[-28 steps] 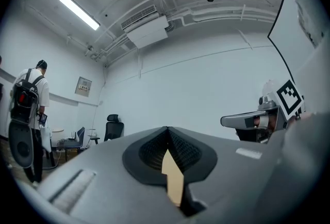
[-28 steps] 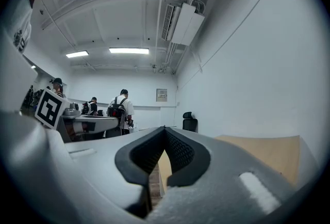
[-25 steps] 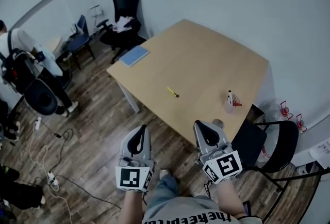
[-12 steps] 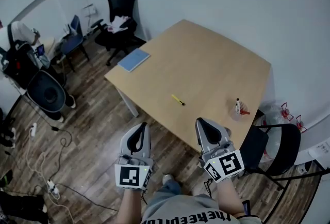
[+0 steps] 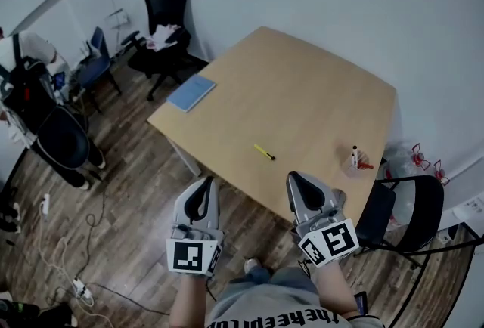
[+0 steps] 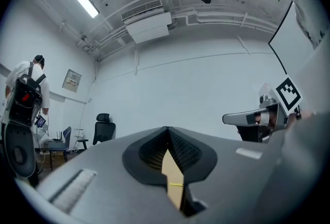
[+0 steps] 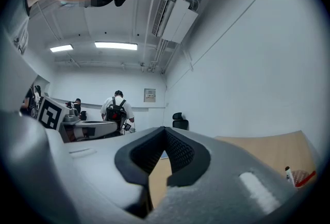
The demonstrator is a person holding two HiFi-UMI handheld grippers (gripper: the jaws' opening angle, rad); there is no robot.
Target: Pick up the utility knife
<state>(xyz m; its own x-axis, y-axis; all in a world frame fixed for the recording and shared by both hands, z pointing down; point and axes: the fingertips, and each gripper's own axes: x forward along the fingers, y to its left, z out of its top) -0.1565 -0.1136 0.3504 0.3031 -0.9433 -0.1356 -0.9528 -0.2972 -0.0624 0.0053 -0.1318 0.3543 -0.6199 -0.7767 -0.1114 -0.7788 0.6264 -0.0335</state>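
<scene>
The utility knife (image 5: pixel 264 152) is a small yellow bar lying alone on the light wood table (image 5: pixel 302 92), near its front edge. Both grippers hover off the table over the wooden floor, short of that edge, and point toward it. My left gripper (image 5: pixel 208 182) is left of the knife, its tips together and nothing in it. My right gripper (image 5: pixel 292 176) is shut and empty, just right of the knife. In the left gripper view the knife (image 6: pixel 177 185) shows as a yellow sliver through the slot under the closed tips (image 6: pixel 167 129).
A blue notebook (image 5: pixel 191 93) lies at the table's left corner. A small bottle with a red item (image 5: pixel 355 158) stands near the right edge. A black office chair (image 5: pixel 156 43) is behind, another chair (image 5: pixel 401 213) at right. A person with a backpack (image 5: pixel 34 96) and floor cables (image 5: pixel 68 258) are at left.
Both grippers have moved forward together toward the table's front edge, staying shut. The knife now lies closer ahead of them. The person at left has shifted a little.
</scene>
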